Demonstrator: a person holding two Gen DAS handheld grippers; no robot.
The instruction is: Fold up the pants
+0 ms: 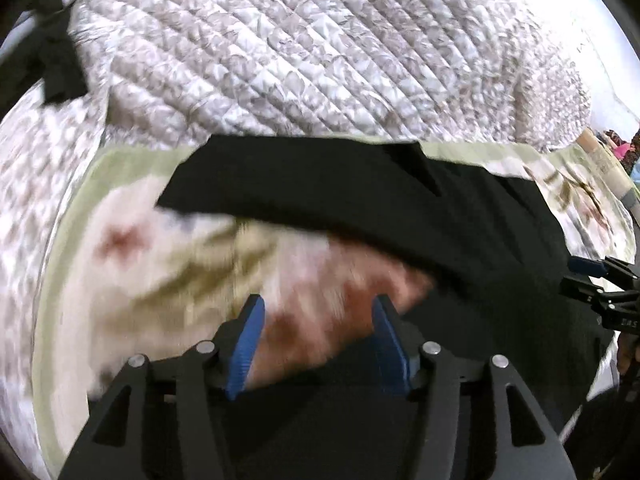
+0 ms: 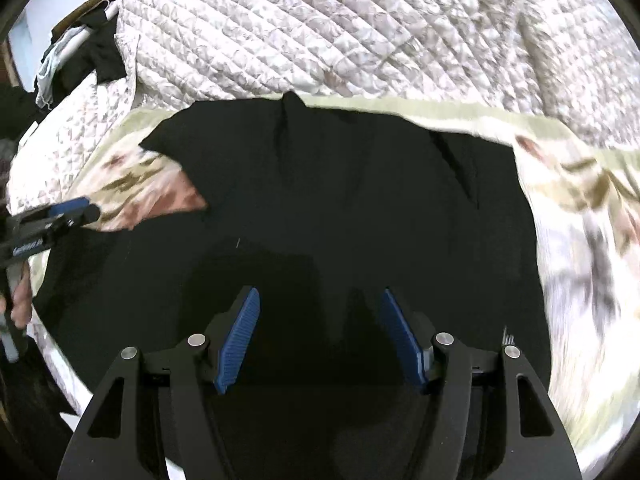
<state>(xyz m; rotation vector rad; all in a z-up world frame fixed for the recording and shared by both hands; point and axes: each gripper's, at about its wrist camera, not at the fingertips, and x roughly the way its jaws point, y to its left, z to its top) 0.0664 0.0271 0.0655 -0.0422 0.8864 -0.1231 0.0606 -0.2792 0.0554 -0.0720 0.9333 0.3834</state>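
Note:
The black pants [image 2: 340, 200] lie spread on a floral blanket [image 2: 580, 240] on the bed. In the left wrist view the pants [image 1: 400, 208] run from upper middle to the right and under the gripper. My left gripper [image 1: 318, 304] is open and empty, above the blanket at the pants' near edge. My right gripper [image 2: 320, 296] is open and empty, right above the dark cloth. The left gripper also shows in the right wrist view [image 2: 76, 208] at the left edge. The right gripper shows in the left wrist view [image 1: 592, 276] at the far right.
A quilted white-and-grey bedspread [image 1: 300, 52] is bunched behind the blanket [image 1: 160, 264]. Dark clothes [image 2: 92, 60] hang at the far left. A white wall [image 1: 592, 20] is at the upper right.

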